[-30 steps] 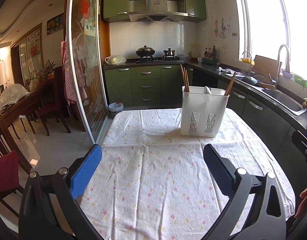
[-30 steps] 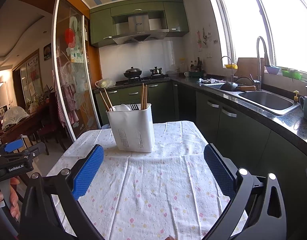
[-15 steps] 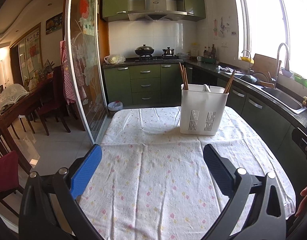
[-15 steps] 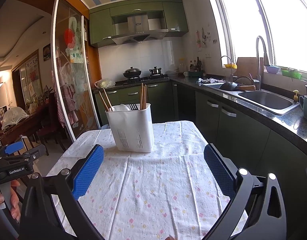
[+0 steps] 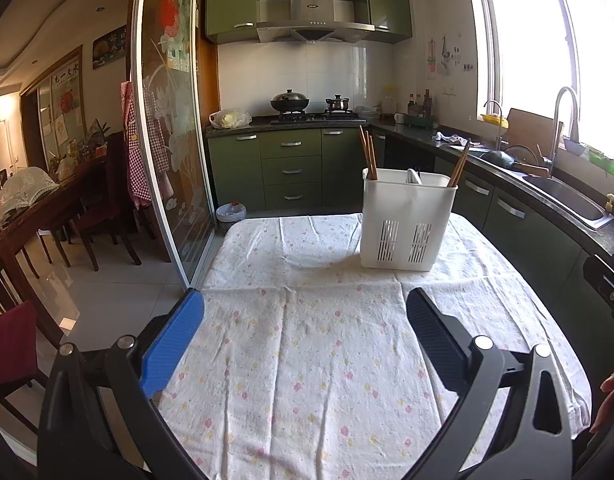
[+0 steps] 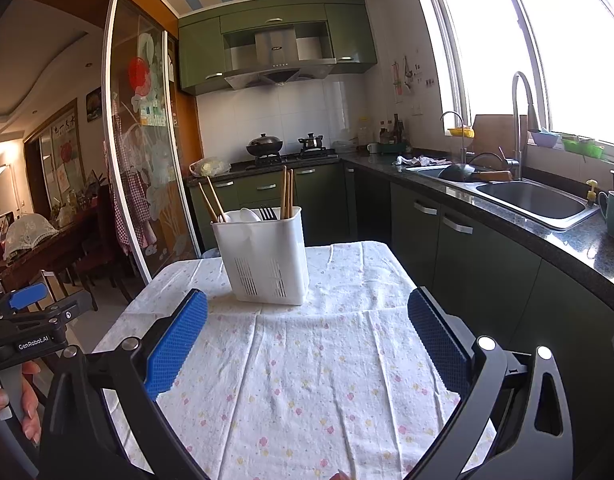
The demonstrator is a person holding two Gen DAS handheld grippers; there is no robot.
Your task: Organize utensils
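Item: white holder (image 6: 267,256), slotted at the base, standing upright on the far half of the table (image 5: 315,360), which was covered by a flowered cloth.

Contents, as seen from your right wrist view: a pair of chopsticks (image 6: 211,200) leaning out at the left end; a white spoon (image 6: 249,215) and a dark fork (image 6: 268,213) in the middle; a second bundle of chopsticks (image 6: 287,192) standing nearly straight up at the right end. How the holder is divided inside could not be told.

Position relative to you: the holder stood ahead of both tools, well apart from either. For your left gripper (image 5: 305,336) it lay forward and off to the right; for your right gripper (image 6: 307,340) it lay forward and a little left of centre (the straighter line, so the right hand looked the better placed). All the long pieces had their axes vertical or close to it, handles or tips pointing up, so any pick would likely call for a reach over the rim from above.

Jaws: both pairs were spread wide and held nothing.

Loose pieces: none showed on the cloth in either view, so the sorting looked largely finished, or else due to be redone inside the holder.
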